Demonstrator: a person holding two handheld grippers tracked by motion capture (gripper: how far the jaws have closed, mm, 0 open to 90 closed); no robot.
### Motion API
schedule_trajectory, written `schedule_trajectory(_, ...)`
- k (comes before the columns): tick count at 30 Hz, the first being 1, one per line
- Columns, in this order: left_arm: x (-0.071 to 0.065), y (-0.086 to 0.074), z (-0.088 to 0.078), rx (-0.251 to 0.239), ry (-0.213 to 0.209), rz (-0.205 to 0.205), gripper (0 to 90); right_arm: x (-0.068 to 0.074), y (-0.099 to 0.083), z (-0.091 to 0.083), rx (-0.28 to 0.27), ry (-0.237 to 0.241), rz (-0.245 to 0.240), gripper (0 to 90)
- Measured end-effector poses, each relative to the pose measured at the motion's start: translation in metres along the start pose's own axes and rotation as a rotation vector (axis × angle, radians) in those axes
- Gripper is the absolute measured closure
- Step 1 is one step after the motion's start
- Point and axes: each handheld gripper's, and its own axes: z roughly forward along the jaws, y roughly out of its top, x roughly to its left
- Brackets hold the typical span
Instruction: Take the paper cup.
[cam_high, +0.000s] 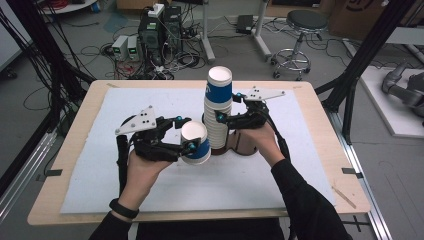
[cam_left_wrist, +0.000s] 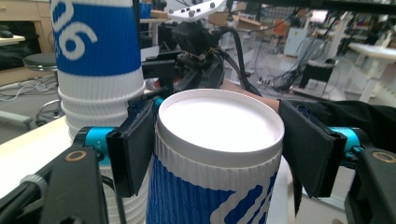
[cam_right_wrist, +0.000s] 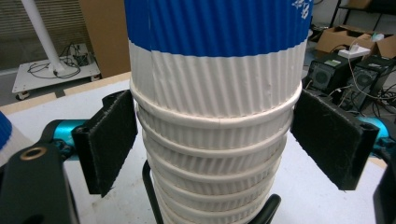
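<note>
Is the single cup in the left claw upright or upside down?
Upside down, roughly upright in axis: the cup shows its closed white base on top, flanked by the left claw pads.

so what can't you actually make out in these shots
- Single cup: bottom cut off by the left gripper view's lower edge.
- Cup stack: top cut off by the right gripper view's upper edge; its lower cups are hidden in the high view behind the single cup.
- Stack holder: mostly hidden by the right gripper.

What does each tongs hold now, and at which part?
The left tongs hold a single paper cup by its sides just under the rim. The right tongs bracket the cup stack; contact cannot be told.
</note>
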Motion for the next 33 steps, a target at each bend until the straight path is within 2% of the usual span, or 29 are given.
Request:
schedule_trajectory(7,0.005,-0.009,-0.002,0.011,0.006,-0.003,29.7,0.002,0.002,-0.006,-0.006,-0.002,0.004,14.8)
schedule_trajectory(9,0.007,-0.012,-0.002,0.019,0.002,-0.011,29.7,0.003,0.003,-0.010,-0.010,-0.004,-0.005,14.7)
schedule_trajectory(17,0.010,-0.025,-0.003,0.054,0.003,0.000,29.7,0.004,-0.005,-0.032,-0.016,-0.031,-0.012,14.8)
schedule_trajectory(18,0.010,-0.026,-0.003,0.051,0.005,0.000,29.7,0.004,-0.009,-0.041,-0.022,-0.030,-0.007,14.8)
schedule_trajectory(20,0.010,-0.028,-0.004,0.055,0.006,0.008,29.7,0.004,-0.010,-0.044,-0.023,-0.030,-0.011,14.8)
schedule_trajectory(25,0.009,-0.033,-0.006,0.057,0.005,0.010,29.6,0.008,-0.026,-0.066,-0.038,-0.038,-0.006,14.9)
schedule_trajectory(26,0.009,-0.034,-0.007,0.060,0.007,0.010,29.6,0.011,-0.034,-0.072,-0.041,-0.058,-0.019,14.9)
schedule_trajectory(29,0.007,-0.038,-0.011,0.064,0.013,0.015,29.6,0.013,-0.041,-0.077,-0.035,-0.053,-0.012,14.9)
schedule_trajectory(30,0.007,-0.038,-0.012,0.065,0.011,0.014,29.6,0.015,-0.050,-0.084,-0.033,-0.066,-0.006,14.9)
schedule_trajectory(33,0.007,-0.041,-0.017,0.074,0.006,0.007,29.6,0.017,-0.056,-0.090,-0.037,-0.085,0.005,14.9)
